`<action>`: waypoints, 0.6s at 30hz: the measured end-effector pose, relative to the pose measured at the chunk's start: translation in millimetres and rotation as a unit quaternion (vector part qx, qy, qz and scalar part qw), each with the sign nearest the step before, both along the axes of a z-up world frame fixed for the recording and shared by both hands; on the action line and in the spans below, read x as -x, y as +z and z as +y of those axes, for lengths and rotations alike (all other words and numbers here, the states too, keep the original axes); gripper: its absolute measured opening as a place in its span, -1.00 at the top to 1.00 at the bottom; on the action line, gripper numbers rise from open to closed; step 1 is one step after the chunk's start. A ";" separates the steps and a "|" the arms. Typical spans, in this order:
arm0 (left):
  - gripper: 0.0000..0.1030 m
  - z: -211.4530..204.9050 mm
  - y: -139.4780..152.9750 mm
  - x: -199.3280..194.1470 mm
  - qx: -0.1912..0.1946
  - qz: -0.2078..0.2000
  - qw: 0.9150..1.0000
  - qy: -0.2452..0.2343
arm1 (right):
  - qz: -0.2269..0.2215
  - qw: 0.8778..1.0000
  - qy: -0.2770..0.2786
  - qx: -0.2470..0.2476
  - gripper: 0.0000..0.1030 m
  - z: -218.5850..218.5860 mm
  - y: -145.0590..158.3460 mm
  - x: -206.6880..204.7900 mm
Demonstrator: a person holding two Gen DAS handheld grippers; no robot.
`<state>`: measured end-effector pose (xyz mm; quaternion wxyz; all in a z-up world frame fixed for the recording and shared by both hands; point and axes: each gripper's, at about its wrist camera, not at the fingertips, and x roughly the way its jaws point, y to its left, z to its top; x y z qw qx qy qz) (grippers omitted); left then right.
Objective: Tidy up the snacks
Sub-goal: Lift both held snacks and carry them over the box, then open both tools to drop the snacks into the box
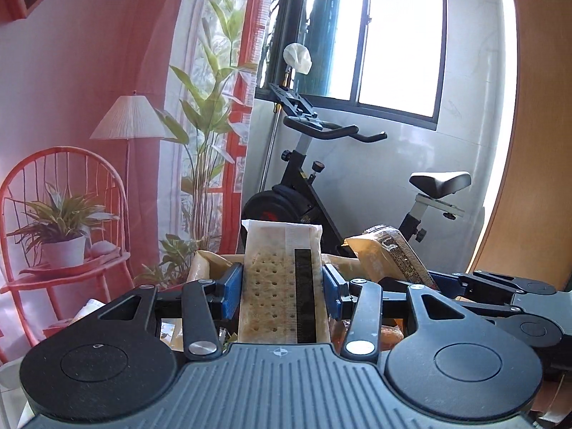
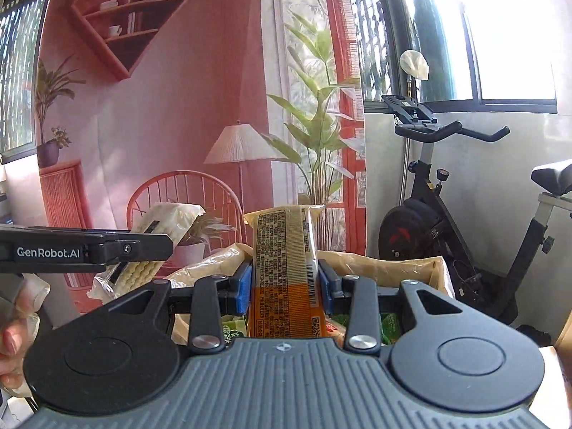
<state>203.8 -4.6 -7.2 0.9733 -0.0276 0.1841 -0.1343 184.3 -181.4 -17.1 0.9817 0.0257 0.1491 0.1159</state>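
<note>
In the left wrist view, a printed backdrop (image 1: 71,71) with a red chair and lamp fills the left of the frame. At lower centre the left gripper (image 1: 284,289) has its blue-padded fingers (image 1: 232,289) closed against both sides of a clear-wrapped cracker pack (image 1: 279,279), which stands upright between them. Just right of it, a yellow snack pack (image 1: 386,254) leans in the right gripper (image 1: 407,279), whose black linkage crosses the lower right. An exercise bike (image 1: 321,186) stands behind, under the window.

In the right wrist view, the left gripper (image 2: 143,250) reaches in from the left edge, and the cracker pack (image 2: 157,236) sticks out above and below it, tilted. At centre the right gripper (image 2: 285,286) clamps the yellow snack pack (image 2: 286,268) upright between its fingers (image 2: 243,286). Below and behind it lies an open cardboard box (image 2: 411,268) with green packets inside. The exercise bike (image 2: 447,214) stands at the right.
</note>
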 end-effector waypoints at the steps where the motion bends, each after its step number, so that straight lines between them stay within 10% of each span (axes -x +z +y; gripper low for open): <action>1: 0.04 -3.7 -0.9 -10.8 -0.006 0.003 1.000 0.001 | 0.006 1.000 -0.003 0.003 0.25 -0.1 -2.2 -9.7; 18: -0.21 7.2 -32.7 -74.8 -0.039 0.069 0.997 0.025 | 0.089 0.996 -0.011 0.012 0.21 1.9 -44.5 -66.1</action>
